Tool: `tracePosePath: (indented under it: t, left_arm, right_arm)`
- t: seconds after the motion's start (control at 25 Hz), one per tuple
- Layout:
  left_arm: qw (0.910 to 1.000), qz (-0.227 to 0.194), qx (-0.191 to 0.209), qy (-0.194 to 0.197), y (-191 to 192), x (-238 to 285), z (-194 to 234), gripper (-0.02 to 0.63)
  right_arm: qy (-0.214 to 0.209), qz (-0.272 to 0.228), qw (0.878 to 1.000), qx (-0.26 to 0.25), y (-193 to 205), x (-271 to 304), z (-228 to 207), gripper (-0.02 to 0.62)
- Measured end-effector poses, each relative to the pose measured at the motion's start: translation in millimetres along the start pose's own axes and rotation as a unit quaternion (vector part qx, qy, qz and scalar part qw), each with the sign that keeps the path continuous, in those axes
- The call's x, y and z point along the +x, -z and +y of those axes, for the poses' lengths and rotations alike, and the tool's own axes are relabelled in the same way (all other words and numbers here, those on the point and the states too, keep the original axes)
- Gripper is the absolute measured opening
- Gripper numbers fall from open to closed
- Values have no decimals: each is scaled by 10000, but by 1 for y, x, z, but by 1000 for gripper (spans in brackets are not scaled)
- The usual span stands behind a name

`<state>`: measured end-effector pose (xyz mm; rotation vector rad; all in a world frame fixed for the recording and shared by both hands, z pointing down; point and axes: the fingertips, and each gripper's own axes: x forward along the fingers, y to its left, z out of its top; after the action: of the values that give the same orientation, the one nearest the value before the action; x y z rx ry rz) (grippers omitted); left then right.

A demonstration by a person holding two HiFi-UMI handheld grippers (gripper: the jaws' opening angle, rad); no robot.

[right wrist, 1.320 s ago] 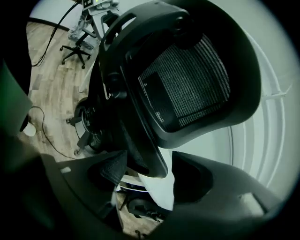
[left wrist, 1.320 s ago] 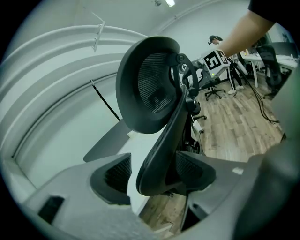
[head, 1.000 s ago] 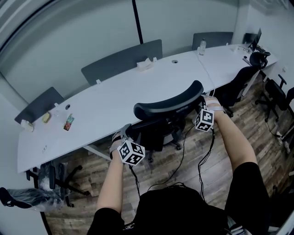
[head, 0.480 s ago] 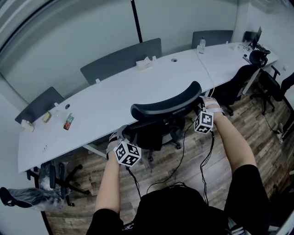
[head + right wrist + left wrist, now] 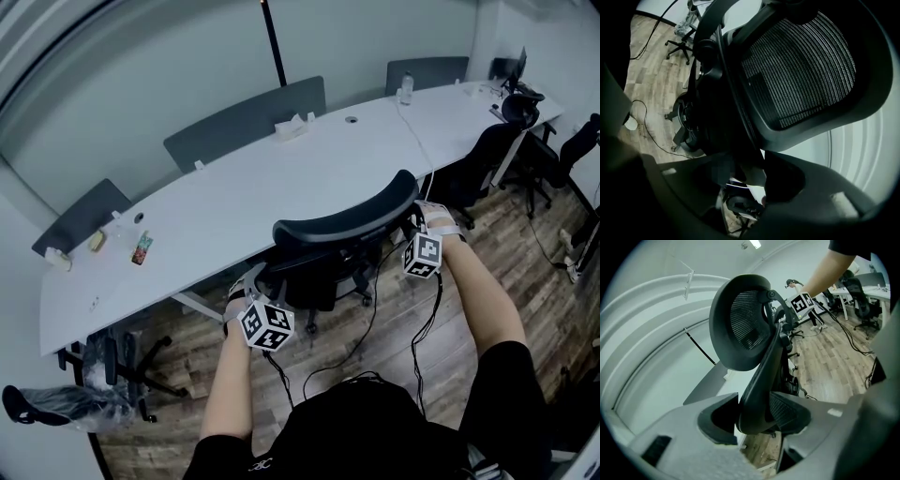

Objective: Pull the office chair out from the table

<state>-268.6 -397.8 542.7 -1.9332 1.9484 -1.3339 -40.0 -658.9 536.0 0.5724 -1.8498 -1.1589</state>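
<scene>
The black mesh-backed office chair (image 5: pixel 347 223) stands at the near edge of the long white table (image 5: pixel 281 187), its back toward me. My left gripper (image 5: pixel 258 278) grips the left edge of the chair's back; in the left gripper view the black frame (image 5: pixel 754 380) sits between the jaws of the left gripper (image 5: pixel 757 420), which have just been closing onto it. My right gripper (image 5: pixel 413 218) holds the right edge of the back. In the right gripper view the chair's mesh back (image 5: pixel 801 70) fills the picture. The dark frame lies between the jaws of the right gripper (image 5: pixel 745 173), which have also just been closing.
More black office chairs (image 5: pixel 487 159) stand at the right, and another chair (image 5: pixel 112 366) at lower left. A tissue box (image 5: pixel 292 125), a bottle (image 5: pixel 406 89) and a small packet (image 5: pixel 142 248) lie on the table. Cables (image 5: pixel 375 328) trail over the wood floor behind the chair.
Both grippers and the chair back have come a little toward me, away from the table edge. The grips on the two edges look the same.
</scene>
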Motion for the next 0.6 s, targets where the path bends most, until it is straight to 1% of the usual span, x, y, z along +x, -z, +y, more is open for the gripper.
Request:
tracePosePath:
  t: [0.2,0.6]
  left_arm:
    - [9998,-120,-142,100,3,-29,-19,206]
    - [9995,-177,-136,215,19,-89,-54,201]
  right_arm:
    - [-57,20,10000,12,-1,-25,13,213]
    - [-83,26,9999,50,-8,-87,47,213]
